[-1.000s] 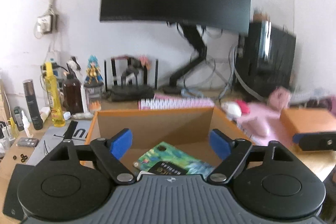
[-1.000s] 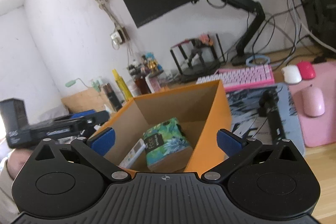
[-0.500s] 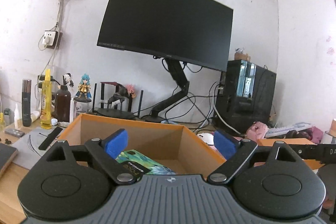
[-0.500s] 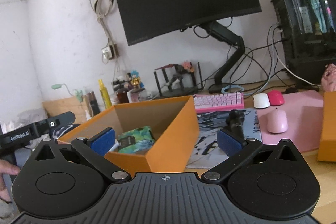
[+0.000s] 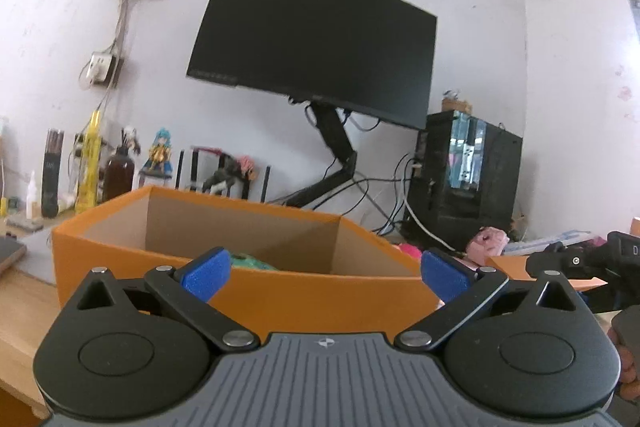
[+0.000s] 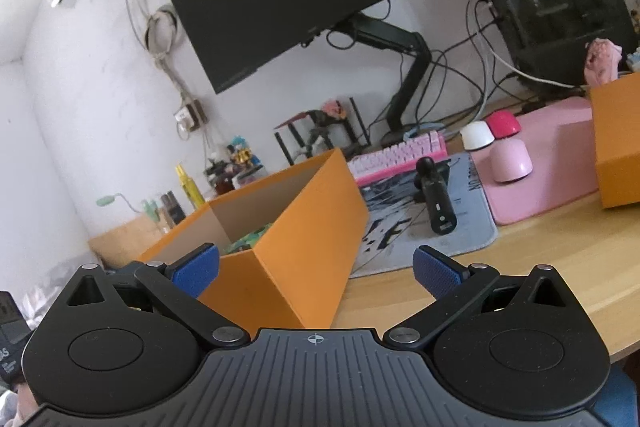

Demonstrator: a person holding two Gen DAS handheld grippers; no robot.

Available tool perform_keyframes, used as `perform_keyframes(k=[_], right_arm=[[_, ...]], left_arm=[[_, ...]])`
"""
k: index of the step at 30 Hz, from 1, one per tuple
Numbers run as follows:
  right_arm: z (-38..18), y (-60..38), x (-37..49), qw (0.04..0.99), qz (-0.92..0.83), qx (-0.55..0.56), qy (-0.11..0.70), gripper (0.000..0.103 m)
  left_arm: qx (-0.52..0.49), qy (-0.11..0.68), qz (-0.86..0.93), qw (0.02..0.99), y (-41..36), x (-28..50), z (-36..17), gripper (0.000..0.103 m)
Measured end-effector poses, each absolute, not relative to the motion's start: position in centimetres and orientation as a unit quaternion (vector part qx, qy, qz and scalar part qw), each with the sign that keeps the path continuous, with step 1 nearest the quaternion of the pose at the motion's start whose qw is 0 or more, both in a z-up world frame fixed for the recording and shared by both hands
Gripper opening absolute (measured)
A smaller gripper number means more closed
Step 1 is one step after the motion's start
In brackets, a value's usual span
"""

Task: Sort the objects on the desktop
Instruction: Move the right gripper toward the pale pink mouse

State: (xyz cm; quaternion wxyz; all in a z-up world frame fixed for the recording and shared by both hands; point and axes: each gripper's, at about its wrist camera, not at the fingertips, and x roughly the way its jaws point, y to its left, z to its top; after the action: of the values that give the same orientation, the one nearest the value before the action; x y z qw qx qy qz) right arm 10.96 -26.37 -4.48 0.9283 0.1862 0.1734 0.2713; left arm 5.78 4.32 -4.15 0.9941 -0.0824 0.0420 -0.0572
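Note:
An open orange cardboard box (image 5: 256, 297) stands on the wooden desk, also in the right wrist view (image 6: 304, 227). A green patterned packet (image 5: 248, 262) lies inside it, only its top showing; it also peeks over the rim in the right wrist view (image 6: 248, 241). My left gripper (image 5: 324, 273) is open and empty, level with the box's near wall. My right gripper (image 6: 316, 269) is open and empty, at the box's near right corner. A black handheld device (image 6: 434, 195) lies on the grey mat (image 6: 460, 231).
A pink keyboard (image 6: 400, 157), white, magenta and pink mice (image 6: 510, 159) on a pink mat (image 6: 560, 155), an orange box lid (image 6: 618, 143) at right. Bottles and figurines (image 5: 96, 167) at back left. Monitor (image 5: 316, 51) on an arm, black PC case (image 5: 468, 179).
Both grippers have dropped lower and pulled back from the box. The view into the box has flattened, so the packet is now mostly hidden behind the near wall. Both stay open.

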Motion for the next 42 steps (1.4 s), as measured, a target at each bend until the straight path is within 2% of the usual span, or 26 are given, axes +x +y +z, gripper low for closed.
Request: perform_keyframes(k=[27,34,42], right_arm=[[-3.8,-26.9,9.8,0.949,0.234,0.158,0.142,0.103],[-3.0,-26.2,13.3,0.968,0.183,0.078,0.15,0.103],[-3.2,-25.9,20.3,0.974,0.149,0.04,0.168,0.103]], left_arm=[[-0.04,0.06,-0.048,0.996,2.5,5.0,-4.2,0.103],[-0.037,0.059,-0.044,0.997,2.3,4.9,-3.9,0.103],[-0.056,0.044,-0.015,0.997,3.6,4.4,-3.0,0.103]])
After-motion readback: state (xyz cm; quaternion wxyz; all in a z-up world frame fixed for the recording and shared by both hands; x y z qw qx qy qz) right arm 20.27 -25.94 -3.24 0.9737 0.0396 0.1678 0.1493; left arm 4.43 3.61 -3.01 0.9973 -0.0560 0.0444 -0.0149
